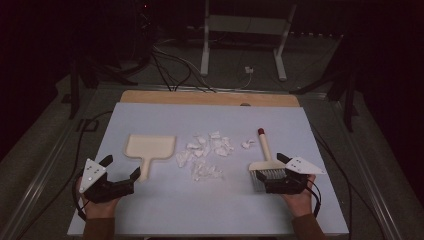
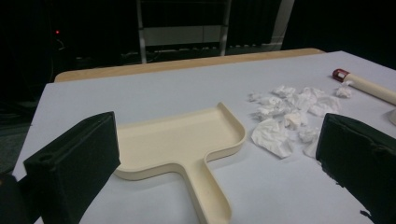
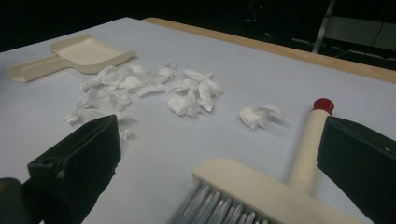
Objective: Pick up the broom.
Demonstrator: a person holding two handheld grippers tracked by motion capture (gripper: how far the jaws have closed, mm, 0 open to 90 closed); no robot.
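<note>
Your left gripper (image 1: 121, 168) sits at the near left of the pale blue table top (image 1: 165, 210), jaws spread wide with nothing between them. The cream plastic dustpan (image 1: 149, 148) lies just ahead of it; the flat handle (image 2: 205, 191) points back toward you and runs straight up between the jaws in the left gripper view, so a short push forward should bring the pads alongside it.

Your right gripper (image 1: 272, 172) also stands wide open and empty, at the near right. The cream hand brush with grey bristles (image 1: 266, 165) lies right in front of it, bristle head nearest the jaws, and its long handle with the red cap (image 3: 323, 105) points away from you.

Between the two tools lies the scatter of crumpled white paper scraps (image 1: 205, 152), with one scrap (image 3: 258, 115) apart, close to the brush handle. Nothing blocks either reach.
</note>
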